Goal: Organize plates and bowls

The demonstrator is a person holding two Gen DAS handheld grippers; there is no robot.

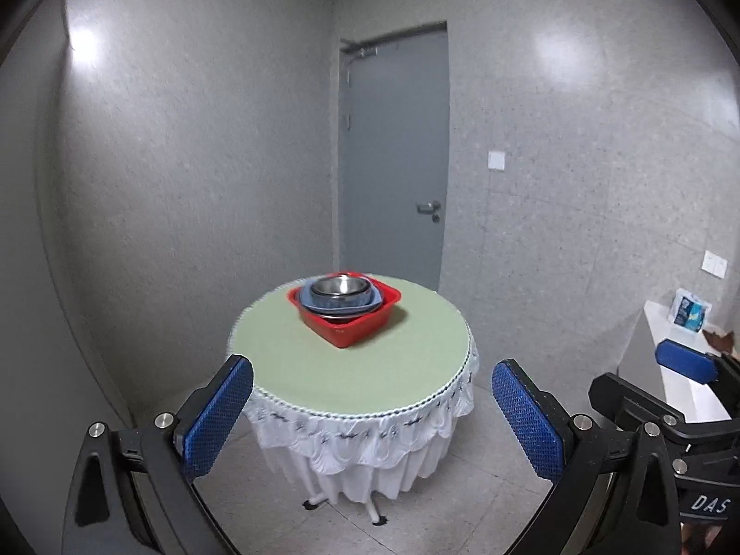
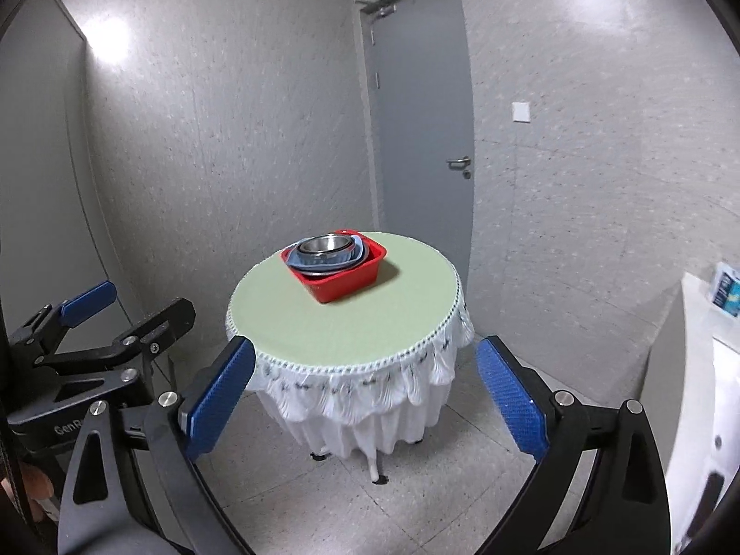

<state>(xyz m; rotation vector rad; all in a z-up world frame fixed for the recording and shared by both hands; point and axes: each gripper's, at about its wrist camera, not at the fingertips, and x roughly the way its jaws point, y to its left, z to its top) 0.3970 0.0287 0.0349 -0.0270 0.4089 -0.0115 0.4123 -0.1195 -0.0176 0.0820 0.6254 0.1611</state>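
Observation:
A red square basin (image 1: 344, 328) (image 2: 335, 280) stands toward the far side of a round table (image 1: 351, 370) (image 2: 342, 328) with a pale green top and a white frilled cloth. Inside the basin lies a blue plate (image 1: 314, 303) (image 2: 358, 254) with steel bowls (image 1: 340, 289) (image 2: 326, 247) nested on it. My left gripper (image 1: 372, 370) is open and holds nothing, well short of the table's near edge. My right gripper (image 2: 365, 347) is also open and holds nothing, at a similar distance. Each view shows the other gripper's blue pad (image 1: 684, 360) (image 2: 90, 298) off to the side.
A grey door (image 1: 393, 152) (image 2: 418, 115) is shut behind the table, in the corner of grey walls. A white counter (image 1: 684, 384) (image 2: 703, 370) runs along the right, with a blue and white packet (image 1: 691, 312) (image 2: 726, 291) on it. Tiled floor surrounds the table's legs.

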